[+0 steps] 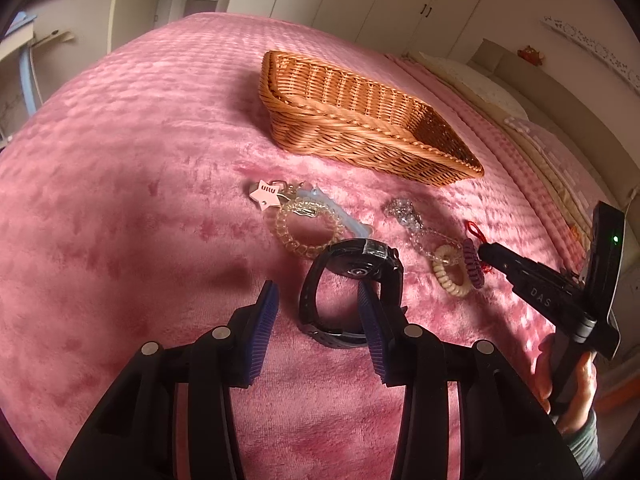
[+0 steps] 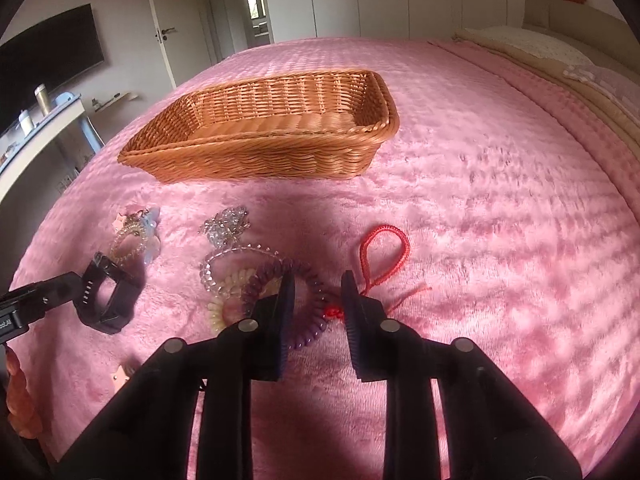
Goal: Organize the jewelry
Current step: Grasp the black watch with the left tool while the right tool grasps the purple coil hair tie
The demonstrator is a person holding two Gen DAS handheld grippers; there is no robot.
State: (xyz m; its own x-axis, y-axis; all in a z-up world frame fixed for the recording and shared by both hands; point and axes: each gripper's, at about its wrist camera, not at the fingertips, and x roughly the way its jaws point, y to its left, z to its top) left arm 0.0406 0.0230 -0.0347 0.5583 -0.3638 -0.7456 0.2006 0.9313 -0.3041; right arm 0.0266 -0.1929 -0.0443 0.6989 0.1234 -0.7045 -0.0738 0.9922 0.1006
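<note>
A wicker basket (image 1: 360,128) (image 2: 272,136) sits on the pink bedspread, with nothing seen inside it. In front of it lie a black watch (image 1: 352,272) (image 2: 108,300), a clear spiral hair tie (image 1: 304,226) with a pink star charm (image 1: 264,194), a crystal bead bracelet (image 1: 404,210) (image 2: 226,224), a cream coil tie (image 1: 450,274), a purple coil tie (image 2: 288,300) and a red cord bracelet (image 2: 384,248). My left gripper (image 1: 316,300) is open, its right finger inside the watch strap loop. My right gripper (image 2: 318,292) is open, straddling the purple coil tie's right edge and the red cord's knot.
The pink bedspread (image 2: 500,220) stretches wide to the right. Pillows (image 2: 552,52) lie at the bed's head. A desk with bottles (image 2: 36,120) stands left of the bed. A small pink charm (image 2: 120,376) lies near my right gripper's base.
</note>
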